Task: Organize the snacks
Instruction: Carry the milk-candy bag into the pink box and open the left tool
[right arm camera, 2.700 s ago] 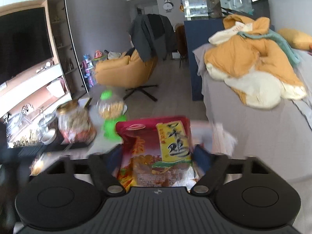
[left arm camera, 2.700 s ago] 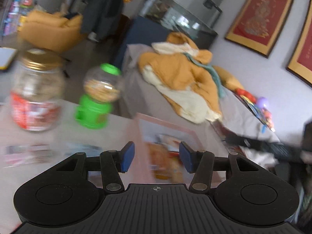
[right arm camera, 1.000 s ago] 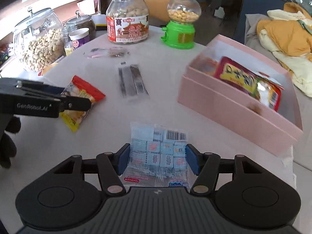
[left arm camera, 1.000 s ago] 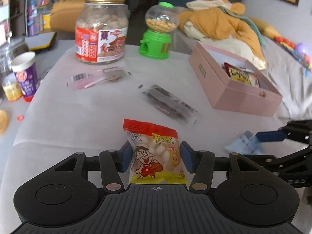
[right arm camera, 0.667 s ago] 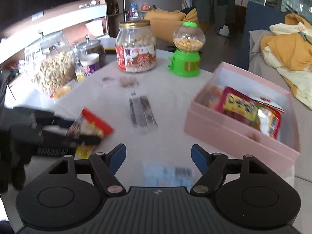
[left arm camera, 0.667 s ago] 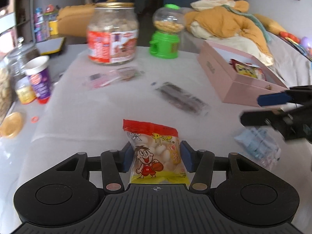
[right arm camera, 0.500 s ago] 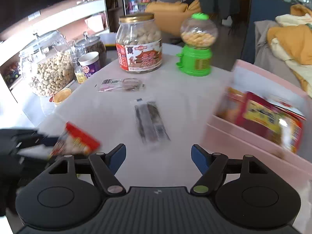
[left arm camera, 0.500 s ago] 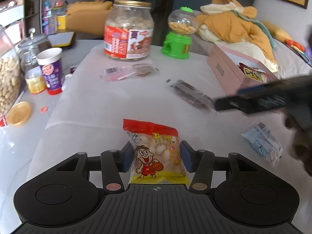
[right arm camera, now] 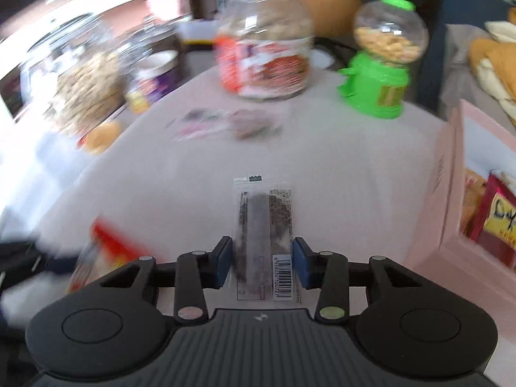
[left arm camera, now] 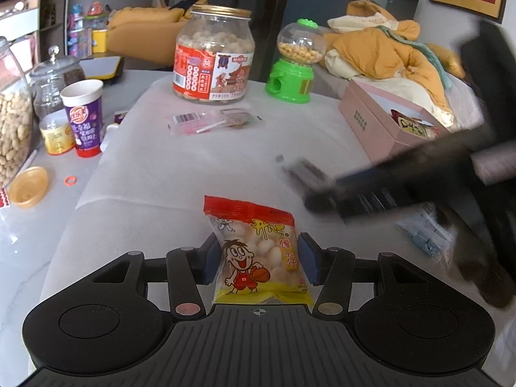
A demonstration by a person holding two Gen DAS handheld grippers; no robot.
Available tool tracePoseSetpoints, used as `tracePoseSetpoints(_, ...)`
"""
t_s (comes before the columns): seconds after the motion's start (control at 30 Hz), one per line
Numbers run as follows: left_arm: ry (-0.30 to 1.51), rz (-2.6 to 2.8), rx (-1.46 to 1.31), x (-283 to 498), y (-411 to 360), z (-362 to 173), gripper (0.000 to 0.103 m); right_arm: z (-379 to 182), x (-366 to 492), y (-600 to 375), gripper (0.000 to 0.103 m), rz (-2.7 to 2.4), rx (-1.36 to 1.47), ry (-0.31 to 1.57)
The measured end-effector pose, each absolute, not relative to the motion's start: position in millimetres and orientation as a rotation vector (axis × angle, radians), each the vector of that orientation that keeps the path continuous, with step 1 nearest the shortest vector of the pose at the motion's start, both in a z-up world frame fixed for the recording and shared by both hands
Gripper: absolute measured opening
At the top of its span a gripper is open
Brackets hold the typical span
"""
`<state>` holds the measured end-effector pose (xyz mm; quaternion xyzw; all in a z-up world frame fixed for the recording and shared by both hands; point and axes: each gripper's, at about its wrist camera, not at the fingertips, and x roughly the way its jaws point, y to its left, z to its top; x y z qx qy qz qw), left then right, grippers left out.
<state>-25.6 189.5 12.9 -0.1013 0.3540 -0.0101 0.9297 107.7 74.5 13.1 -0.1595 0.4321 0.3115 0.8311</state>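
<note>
My left gripper (left arm camera: 259, 262) is shut on a red and yellow bag of small white snack balls (left arm camera: 258, 248), held just above the white tablecloth (left arm camera: 161, 167). My right gripper (right arm camera: 262, 266) has a clear packet of dark strips (right arm camera: 264, 219) between its blue pads, and its jaws are closing onto the packet's edges. In the left wrist view this right gripper (left arm camera: 325, 193) is a dark blur crossing from the right over the same packet (left arm camera: 300, 171). The open pink box (right arm camera: 445, 200) with a red bag inside (right arm camera: 496, 222) stands to the right.
A clear packet of blue cubes (left arm camera: 422, 235) lies on the cloth near the pink box (left arm camera: 371, 122). At the back stand a large biscuit jar (left arm camera: 213, 54), a green candy dispenser (left arm camera: 292, 64) and a lollipop packet (left arm camera: 213, 121). A purple cup (left arm camera: 84, 119) and a peanut jar (left arm camera: 9, 129) are on the left.
My right gripper opened, left the blue-cube packet on the cloth, swung left to the dark strip packet and closed around it. The left gripper kept its bag and barely shifted.
</note>
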Motion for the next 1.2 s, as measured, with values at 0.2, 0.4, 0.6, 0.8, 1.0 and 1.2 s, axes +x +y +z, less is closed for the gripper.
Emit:
tracePoseSetpoints(0.2, 0.720, -0.030, -0.210, -26, 191, 12, 0.057, 18, 63, 55, 0.040, 0.712, -0.419, 0.923)
tracePoseSetpoints(0.4, 0.712, -0.034, -0.173, -28, 186, 12, 0.056, 34, 51, 15, 0.040, 0.679, -0.356, 0.924)
tracePoseSetpoints(0.6, 0.644, -0.128, -0.233, -38, 171, 36, 0.052, 71, 36, -40, 0.040, 0.649, -0.244, 0.813)
tracePoseSetpoints(0.8, 0.543, -0.262, -0.234, -23, 130, 85, 0.052, 79, 23, -99, 0.040, 0.549, -0.213, 0.726)
tracePoseSetpoints(1.0, 0.460, -0.357, -0.299, 55, 79, 129, 0.052, 62, 22, -141, 0.040, 0.476, -0.173, 0.726)
tracePoseSetpoints(1.2, 0.471, -0.395, -0.392, 161, 37, 137, 0.053, 59, 23, -170, 0.040, 0.422, -0.147, 0.694)
